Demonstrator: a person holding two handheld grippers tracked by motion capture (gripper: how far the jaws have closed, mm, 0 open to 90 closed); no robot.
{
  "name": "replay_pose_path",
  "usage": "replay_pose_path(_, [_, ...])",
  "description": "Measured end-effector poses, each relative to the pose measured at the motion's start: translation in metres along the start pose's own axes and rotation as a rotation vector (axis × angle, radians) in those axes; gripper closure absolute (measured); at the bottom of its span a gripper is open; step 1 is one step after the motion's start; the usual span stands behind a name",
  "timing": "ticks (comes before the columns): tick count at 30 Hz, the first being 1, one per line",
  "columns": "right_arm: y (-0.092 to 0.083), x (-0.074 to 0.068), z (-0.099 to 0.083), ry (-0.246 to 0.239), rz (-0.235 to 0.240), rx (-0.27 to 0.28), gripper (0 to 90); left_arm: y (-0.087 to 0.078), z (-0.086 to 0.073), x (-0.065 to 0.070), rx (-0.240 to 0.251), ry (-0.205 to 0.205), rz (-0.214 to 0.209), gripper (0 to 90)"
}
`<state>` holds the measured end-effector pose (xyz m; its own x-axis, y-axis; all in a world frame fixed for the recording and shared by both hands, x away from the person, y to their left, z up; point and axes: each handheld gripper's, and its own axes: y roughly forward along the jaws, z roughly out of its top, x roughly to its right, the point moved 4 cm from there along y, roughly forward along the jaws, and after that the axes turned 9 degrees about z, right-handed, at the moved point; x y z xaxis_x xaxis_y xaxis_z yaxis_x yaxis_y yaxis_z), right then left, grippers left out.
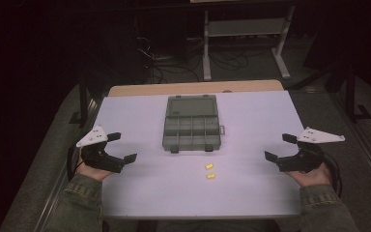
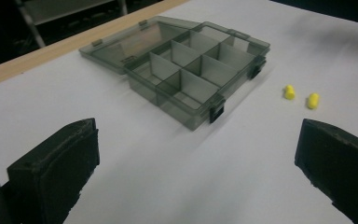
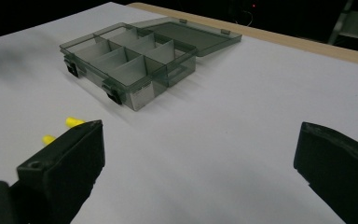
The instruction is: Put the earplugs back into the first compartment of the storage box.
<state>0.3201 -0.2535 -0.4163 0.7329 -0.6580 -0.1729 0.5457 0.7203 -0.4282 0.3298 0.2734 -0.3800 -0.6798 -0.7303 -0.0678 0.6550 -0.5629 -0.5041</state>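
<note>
— What's the setting?

— A dark room, with a pale lavender-white table (image 1: 251,193) lit in the middle of it; a wooden strip runs along its far edge, and beyond that a light metal shelf frame (image 1: 244,38) stands on the floor among loose cables.

— And on the table?

— A smoky grey compartment box (image 1: 192,126) lies toward the far centre, its lid (image 1: 192,105) swung fully open and lying flat behind it. The tray is split by dividers into two rows of cells (all look empty, as far as the translucent walls let me see). Black latches hang on its near wall.

— Anything loose?

— Two small yellow pieces: one yellow piece (image 1: 208,166) and a second yellow piece (image 1: 210,176) just beside it, on the bare table nearer the person than the box, apart from it.

— The grippers?

— The left gripper (image 1: 125,147) hovers at the left edge, held in a hand with an olive sleeve; its jaws are spread wide with nothing between them. The right gripper (image 1: 277,146) mirrors it at the right edge, jaws equally wide and empty. Both point inward toward the box, well apart from it and from the yellow pieces.
</note>
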Motion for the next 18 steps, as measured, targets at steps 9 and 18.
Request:
replay_pose_path(9, [-0.001, 0.0, 0.001, -0.006, -0.002, 0.006, 1.3, 0.011, 0.025, 0.012, -0.031, 0.053, -0.048, 0.0])
replay_pose_path(18, [-0.001, 0.0, 0.0, -0.002, 0.0, 0.003, 1.3, 0.028, 0.044, 0.024, -0.077, 0.115, -0.097, 0.0])
